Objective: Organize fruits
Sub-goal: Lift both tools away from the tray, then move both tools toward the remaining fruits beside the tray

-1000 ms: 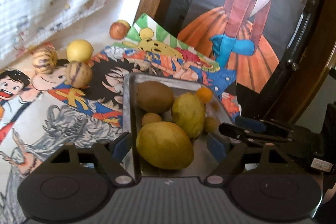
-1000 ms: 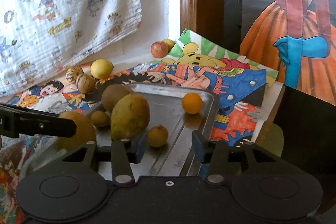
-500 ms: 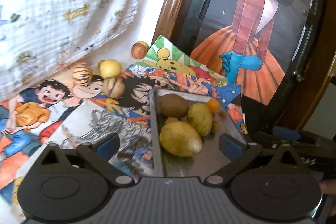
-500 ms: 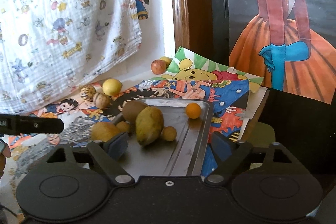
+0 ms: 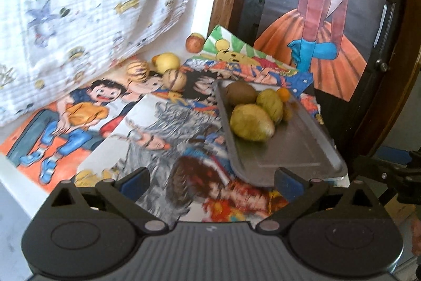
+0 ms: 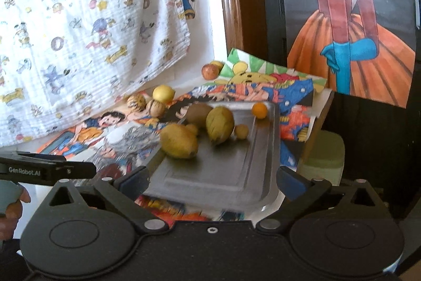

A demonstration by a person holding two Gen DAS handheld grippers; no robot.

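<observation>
My left gripper [image 5: 211, 179] is spread wide and empty, held above the near end of the metal tray [image 5: 302, 149]. My right gripper [image 6: 211, 179] is likewise spread and empty, over the tray's near edge.

Findings, with the tray as reference. Inside it, at the far end: a large yellow-green fruit [image 6: 179, 141], a second oval fruit [image 6: 219, 125], a brown kiwi [image 6: 198, 113], a small orange fruit [image 6: 259, 110] by the far rim and a small tan fruit [image 6: 241, 131]. Outside it, beyond the far-left corner on the desk: a yellow round fruit [image 6: 163, 93], two striped fruits [image 6: 136, 101] touching or nearly so, and further back a reddish fruit [image 6: 210, 71] near the wooden frame [image 6: 231, 4].

Judgement: the step in hand is to fetch a loose fruit. The left gripper is better placed. I should take the striped fruit nearest the tray first, straddle its widest part, close gently, and lift clear of its neighbour so nothing rolls.
</observation>
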